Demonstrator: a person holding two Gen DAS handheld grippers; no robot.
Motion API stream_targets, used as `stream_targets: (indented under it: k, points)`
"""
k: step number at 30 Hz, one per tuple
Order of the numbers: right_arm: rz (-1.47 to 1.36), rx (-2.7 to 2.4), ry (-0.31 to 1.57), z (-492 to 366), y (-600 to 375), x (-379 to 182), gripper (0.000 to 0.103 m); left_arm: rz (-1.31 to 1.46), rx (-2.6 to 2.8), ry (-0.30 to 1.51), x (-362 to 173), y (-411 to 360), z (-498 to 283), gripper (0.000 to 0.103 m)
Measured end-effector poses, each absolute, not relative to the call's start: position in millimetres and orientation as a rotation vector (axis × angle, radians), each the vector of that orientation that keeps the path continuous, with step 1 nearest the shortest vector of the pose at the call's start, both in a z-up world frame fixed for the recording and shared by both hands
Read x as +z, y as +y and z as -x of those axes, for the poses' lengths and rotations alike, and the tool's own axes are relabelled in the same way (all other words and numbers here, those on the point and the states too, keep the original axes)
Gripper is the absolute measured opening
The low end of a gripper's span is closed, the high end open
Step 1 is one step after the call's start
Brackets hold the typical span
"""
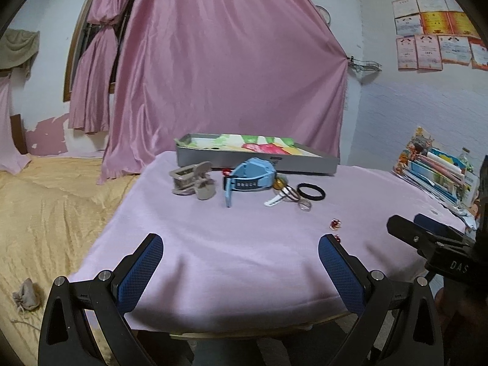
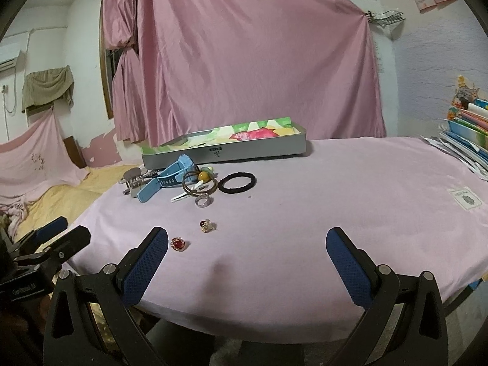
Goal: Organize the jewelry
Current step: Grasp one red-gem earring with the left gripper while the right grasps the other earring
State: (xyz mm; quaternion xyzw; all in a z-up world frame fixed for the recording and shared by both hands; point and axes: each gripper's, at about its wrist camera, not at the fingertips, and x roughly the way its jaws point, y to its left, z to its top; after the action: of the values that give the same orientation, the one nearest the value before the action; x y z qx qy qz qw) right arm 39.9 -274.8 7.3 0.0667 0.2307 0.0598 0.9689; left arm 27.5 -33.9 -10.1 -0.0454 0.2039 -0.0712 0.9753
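1. Hard to make out: the small pieces heaped ahead of both claws overlap, so their edges blur together. A red-stoned ring (image 2: 178, 244) lies just beside the right claw's left finger; in the left wrist view that ring is nearly hidden behind the left claw's right finger.
2. A second small red-and-gold piece (image 2: 208, 225), a little farther ahead, is too small to identify.
3. The right claw (image 1: 427, 231) is cut off at the right edge of the left wrist view, and only part of the left claw shows at the left edge of the right wrist view.
4. Left claw (image 1: 241, 259): jaws spread wide, holding nothing, hanging above the near edge of the pink-covered tabletop (image 1: 231, 244).
5. Right claw (image 2: 247, 256): jaws also wide apart, empty, over the same near edge.
6. Ahead of both claws sits the cluster: a blue watch (image 1: 247, 180), a beige hair clip (image 1: 192, 181) to its left, a black hair tie (image 1: 311, 191) to its right, a clear ring (image 2: 202, 201) nearest, and brown bangles (image 2: 199, 184) with a yellow bead.
7. Beyond the cluster stands a grey tray (image 1: 256, 161) with a colourful lining.
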Motion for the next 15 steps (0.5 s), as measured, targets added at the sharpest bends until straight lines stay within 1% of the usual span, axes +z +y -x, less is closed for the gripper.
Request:
stream_targets:
  k: [7,13,14,15]
  points:
    - [-0.117,0.177,0.512,-55,-282,7,0.101,0.099,-0.212,0.427,-11,-48,-38,0.102]
    - [-0.074,0.217,0.564,-66,-282,1,0.096,0.079,-0.264,0.456,-14,-63,-44,0.102]
    - [-0.067,0.222,0.572,-67,-282,0,0.094,0.073,-0.274,0.463,-14,-66,-45,0.101]
    - [-0.057,0.227,0.581,-69,-282,-1,0.093,0.067,-0.282,0.469,-15,-69,-46,0.098]
